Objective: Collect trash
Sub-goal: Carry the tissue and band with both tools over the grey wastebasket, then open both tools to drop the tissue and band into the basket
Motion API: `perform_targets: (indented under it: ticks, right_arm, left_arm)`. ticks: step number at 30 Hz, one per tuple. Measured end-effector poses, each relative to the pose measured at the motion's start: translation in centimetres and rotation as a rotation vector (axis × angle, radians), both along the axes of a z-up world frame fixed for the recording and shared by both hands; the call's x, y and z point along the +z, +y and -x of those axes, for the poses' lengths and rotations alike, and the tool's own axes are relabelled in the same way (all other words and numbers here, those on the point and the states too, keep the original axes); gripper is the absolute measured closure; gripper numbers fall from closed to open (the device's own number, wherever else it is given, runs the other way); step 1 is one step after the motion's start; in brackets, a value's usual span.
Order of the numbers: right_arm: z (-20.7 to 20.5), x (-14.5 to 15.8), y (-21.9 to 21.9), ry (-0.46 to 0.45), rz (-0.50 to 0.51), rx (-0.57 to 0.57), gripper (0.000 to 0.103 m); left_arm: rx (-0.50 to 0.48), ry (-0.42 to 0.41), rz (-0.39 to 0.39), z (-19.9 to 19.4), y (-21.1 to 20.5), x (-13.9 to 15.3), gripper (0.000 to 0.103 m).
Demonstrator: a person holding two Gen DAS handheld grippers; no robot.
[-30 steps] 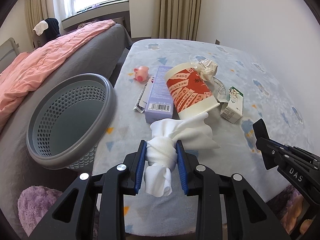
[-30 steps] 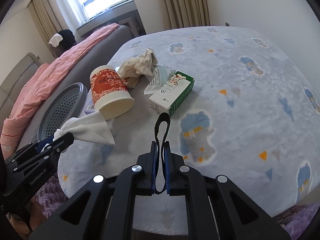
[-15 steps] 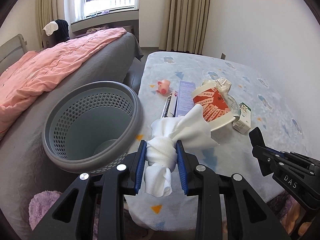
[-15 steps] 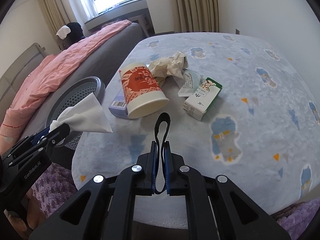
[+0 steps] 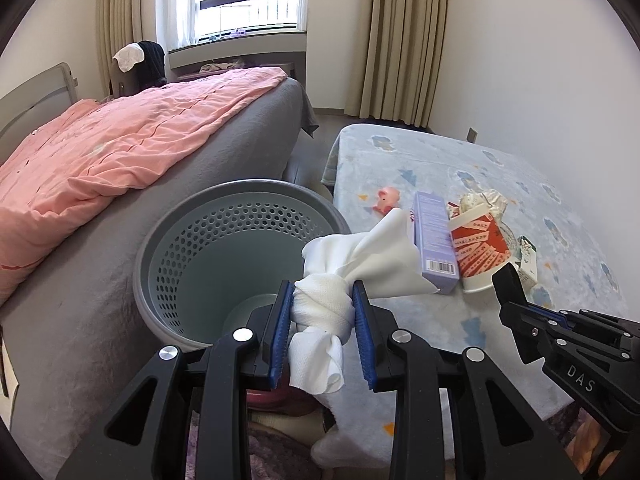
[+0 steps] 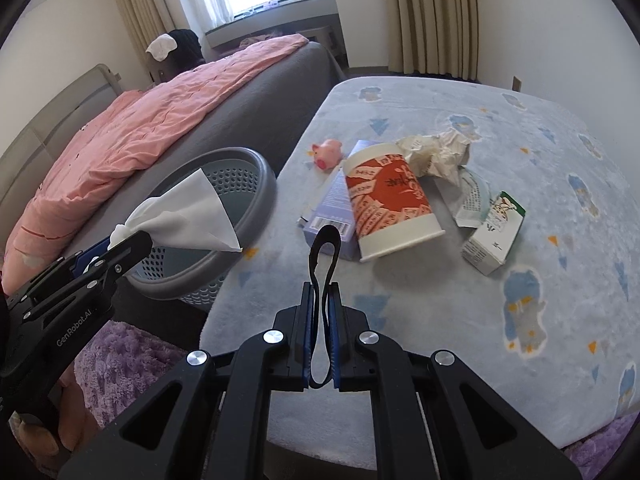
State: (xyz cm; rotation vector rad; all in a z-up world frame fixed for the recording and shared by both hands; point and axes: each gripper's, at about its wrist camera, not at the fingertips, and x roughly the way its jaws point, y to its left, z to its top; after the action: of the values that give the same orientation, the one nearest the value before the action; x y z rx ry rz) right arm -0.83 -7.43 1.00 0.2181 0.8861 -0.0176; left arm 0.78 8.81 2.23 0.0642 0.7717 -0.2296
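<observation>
- Meanwhile, the left gripper is pinching a bunched white tissue between its blue pads, its jaws closing on the tissue's twisted middle.
- Seen from the right wrist, that tissue is hanging over the near rim of a grey perforated basket, which is sitting beside the table's edge.
- The right gripper is squeezing a black loop of band, its jaws nearly pressed together on it above the patterned tablecloth.
- Lying on the table are a red-and-white paper cup on its side, crumpled paper touching it, a purple box, a small green-and-white carton and a pink pig toy.
- A pink blanket is covering the bed behind the basket.
</observation>
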Motion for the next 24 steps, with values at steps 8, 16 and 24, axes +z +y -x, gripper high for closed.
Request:
perform_targets:
  ticks: [8, 16, 24]
  right_arm:
    - [-3.2, 0.9, 3.4, -0.011, -0.002, 0.089, 0.095]
    - [-6.9, 1.3, 7.3, -0.029, -0.023, 0.184, 0.095]
    - [-10.9, 0.2, 9.7, -0.011, -0.034, 0.242, 0.095]
  left_arm:
    - [0.069, 0.012, -0.006, -1.7, 3.9, -0.1, 0.074]
    - [0.134, 0.031, -0.007, -4.0, 7.4, -0.7, 0.074]
    - [0.179, 0.048, -0.024, -6.7, 10.3, -1.4, 0.074]
